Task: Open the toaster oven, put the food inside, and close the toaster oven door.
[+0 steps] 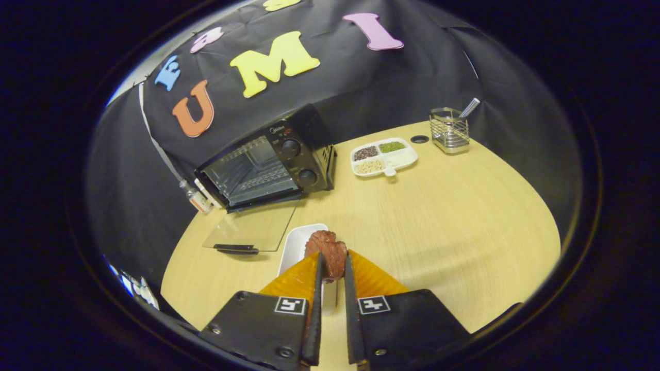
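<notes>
A black toaster oven (268, 159) stands at the far left of the round wooden table, its glass door (252, 226) folded down flat and its inside rack in sight. My gripper (332, 265) is shut on a reddish-brown piece of food (327, 250), held between both fingers above a white rectangular plate (296, 242). The plate lies just in front of the open door. The food is lifted off the plate and sits to the right of the door's handle (236, 249).
Beyond the fingers to the right lies a white divided tray (399, 159) with several kinds of grains. A wire utensil holder (449, 130) stands at the table's far edge, with a small dark round thing (419, 139) beside it. Bare wood (454, 226) spreads right of the fingers.
</notes>
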`<state>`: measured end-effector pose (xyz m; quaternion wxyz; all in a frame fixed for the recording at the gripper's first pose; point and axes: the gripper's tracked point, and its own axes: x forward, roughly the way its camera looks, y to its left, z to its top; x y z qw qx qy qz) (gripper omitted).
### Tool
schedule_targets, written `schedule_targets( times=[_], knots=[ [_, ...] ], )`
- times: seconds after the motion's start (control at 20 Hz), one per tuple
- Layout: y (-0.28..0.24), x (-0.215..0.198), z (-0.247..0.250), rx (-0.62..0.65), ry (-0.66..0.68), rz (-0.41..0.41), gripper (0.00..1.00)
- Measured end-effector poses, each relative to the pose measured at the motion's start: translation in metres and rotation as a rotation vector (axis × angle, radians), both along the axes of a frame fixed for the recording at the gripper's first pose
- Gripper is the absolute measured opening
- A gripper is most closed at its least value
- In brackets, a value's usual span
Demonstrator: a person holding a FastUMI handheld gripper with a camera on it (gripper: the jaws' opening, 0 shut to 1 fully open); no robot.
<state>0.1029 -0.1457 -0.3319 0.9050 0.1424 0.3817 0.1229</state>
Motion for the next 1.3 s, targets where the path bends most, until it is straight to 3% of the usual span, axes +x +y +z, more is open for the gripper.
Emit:
schedule_targets(
  times=[0.25, 0.4, 0.8, 1.3],
  knots=[
    [0.015, -0.028, 0.025, -0.05, -0.063, 0.037, 0.12],
    [0.026, -0.044, 0.042, -0.074, -0.116, 0.062, 0.1],
    [0.041, -0.052, 0.107, -0.18, -0.338, 0.04, 0.1],
    [0.179, -0.044, 0.114, -0.181, -0.456, 0.245, 0.1]
  ],
)
